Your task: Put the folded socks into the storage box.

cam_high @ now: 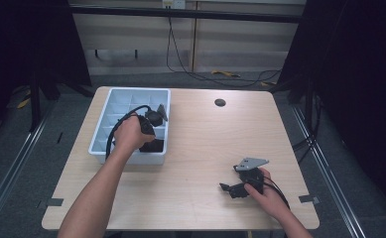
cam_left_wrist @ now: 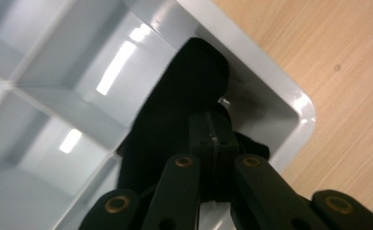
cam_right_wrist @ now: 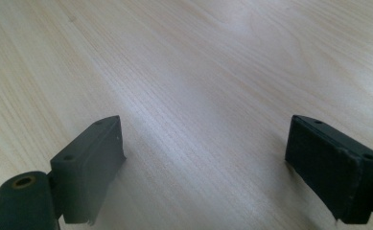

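Observation:
A light grey tray [cam_high: 129, 91] with several compartments stands on the left part of the wooden table [cam_high: 205, 139]. My left gripper [cam_high: 151, 140] reaches down into its near right corner compartment. In the left gripper view the jaws are pressed together, and the left gripper [cam_left_wrist: 213, 130] is shut on a black soft cloth item [cam_left_wrist: 189, 81] bunched against the tray's corner wall [cam_left_wrist: 270, 81]. My right gripper [cam_high: 226, 187] lies low over the table at the front right. Its jaws stand wide apart, the right gripper [cam_right_wrist: 205, 143] holding nothing over bare wood.
A small dark round hole [cam_high: 220, 102] sits in the tabletop toward the back. The tray's other compartments [cam_left_wrist: 40, 57] look empty. Cables [cam_high: 200, 74] trail over the floor behind the table, and dark curtains flank both sides.

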Available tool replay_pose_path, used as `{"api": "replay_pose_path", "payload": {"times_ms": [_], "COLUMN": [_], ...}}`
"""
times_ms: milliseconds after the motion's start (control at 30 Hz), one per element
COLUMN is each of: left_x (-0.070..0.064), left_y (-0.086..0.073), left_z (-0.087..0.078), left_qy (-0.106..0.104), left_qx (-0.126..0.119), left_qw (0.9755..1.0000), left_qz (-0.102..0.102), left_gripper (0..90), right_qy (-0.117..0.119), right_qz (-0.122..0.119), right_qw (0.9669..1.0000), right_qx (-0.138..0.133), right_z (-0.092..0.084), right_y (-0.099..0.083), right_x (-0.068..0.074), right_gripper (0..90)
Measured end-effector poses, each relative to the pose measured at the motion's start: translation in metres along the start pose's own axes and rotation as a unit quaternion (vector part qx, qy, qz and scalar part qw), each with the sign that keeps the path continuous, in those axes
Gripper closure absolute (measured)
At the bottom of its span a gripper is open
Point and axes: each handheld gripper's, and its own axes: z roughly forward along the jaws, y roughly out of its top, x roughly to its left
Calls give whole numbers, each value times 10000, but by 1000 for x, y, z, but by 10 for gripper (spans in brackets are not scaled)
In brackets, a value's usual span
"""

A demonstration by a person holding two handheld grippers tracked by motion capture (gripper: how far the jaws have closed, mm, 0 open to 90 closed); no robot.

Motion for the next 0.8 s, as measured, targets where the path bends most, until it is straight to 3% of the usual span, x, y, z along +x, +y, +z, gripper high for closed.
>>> {"api": "replay_pose_path", "payload": {"times_ms": [33,100,367,500,800], "left_x": [0,3,13,17,16], "left_y": [0,-1,-8,-12,-12], "left_z": [0,-18,-37,-36,-16], "left_qy": [0,127,318,472,420], "left_qx": [0,-145,-293,-245,-55], "left_qw": [10000,9998,9989,9982,9989], "left_qz": [0,-58,-150,-273,-212], "left_gripper": [900,900,900,900,900], "right_qy": [0,0,0,-2,-3], "right_qz": [0,0,2,3,1], "right_qw": [10000,10000,10000,10000,10000], "right_qx": [0,1,2,1,0], "right_z": [0,0,0,0,0], "right_y": [0,0,0,0,0], "right_x": [0,0,0,0,0], "right_gripper": [124,124,124,124,124]}}
